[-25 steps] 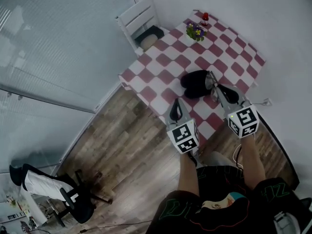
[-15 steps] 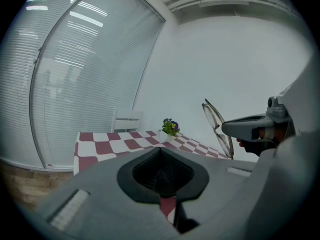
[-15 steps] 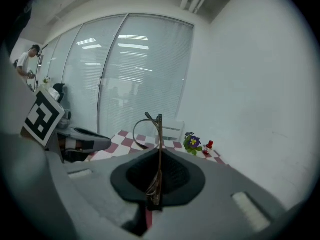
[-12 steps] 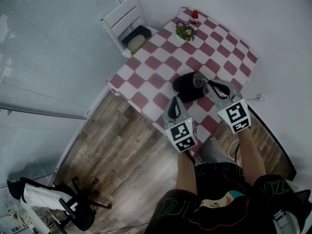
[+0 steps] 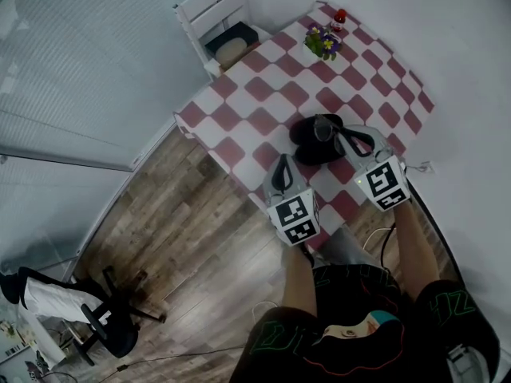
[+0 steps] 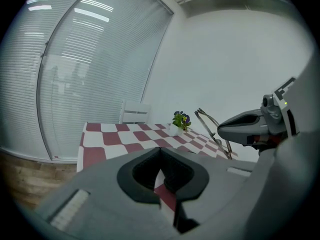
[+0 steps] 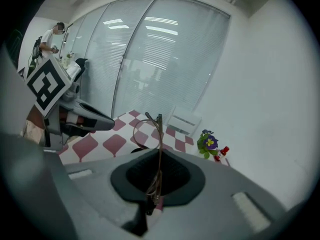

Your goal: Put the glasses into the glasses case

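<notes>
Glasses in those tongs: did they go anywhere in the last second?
The right tongs, shut on the glasses, carried them slightly leftward, from the right edge of the black case to above it. The left tongs stayed shut and empty near the edge of the table; the black case stayed put.

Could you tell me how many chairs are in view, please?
2: a white chair beside the checked table's far end, and a black office chair on the floor, lower left.

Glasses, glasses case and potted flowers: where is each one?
glasses (image 7: 160, 151): right gripper view, on the thin upright frame.
glasses case (image 5: 310, 138): head view, on its black body.
potted flowers (image 5: 322, 44): head view, on the blooms.
</notes>
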`<control>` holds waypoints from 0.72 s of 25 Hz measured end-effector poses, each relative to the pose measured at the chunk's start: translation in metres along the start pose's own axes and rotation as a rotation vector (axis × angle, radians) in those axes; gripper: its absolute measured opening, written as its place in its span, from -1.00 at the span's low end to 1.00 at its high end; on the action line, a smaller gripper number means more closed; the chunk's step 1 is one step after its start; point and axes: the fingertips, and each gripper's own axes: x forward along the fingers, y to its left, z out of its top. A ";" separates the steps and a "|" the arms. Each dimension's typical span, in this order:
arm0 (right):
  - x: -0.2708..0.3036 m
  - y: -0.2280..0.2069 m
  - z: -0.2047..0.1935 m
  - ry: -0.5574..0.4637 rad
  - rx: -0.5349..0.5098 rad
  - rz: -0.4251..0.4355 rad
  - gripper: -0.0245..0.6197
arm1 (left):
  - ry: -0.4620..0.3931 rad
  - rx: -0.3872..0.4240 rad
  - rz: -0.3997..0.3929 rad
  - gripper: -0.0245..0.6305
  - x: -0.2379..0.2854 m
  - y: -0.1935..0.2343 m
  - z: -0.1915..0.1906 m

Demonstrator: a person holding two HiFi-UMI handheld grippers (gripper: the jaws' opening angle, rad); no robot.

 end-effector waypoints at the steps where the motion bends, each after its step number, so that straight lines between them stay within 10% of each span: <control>1: 0.003 0.001 -0.002 0.006 -0.014 0.010 -0.87 | 0.001 0.000 0.005 -0.90 0.001 0.002 -0.001; 18: 0.044 0.021 -0.037 0.119 -0.332 0.213 -0.87 | 0.073 -0.007 0.065 -0.90 0.024 0.016 -0.031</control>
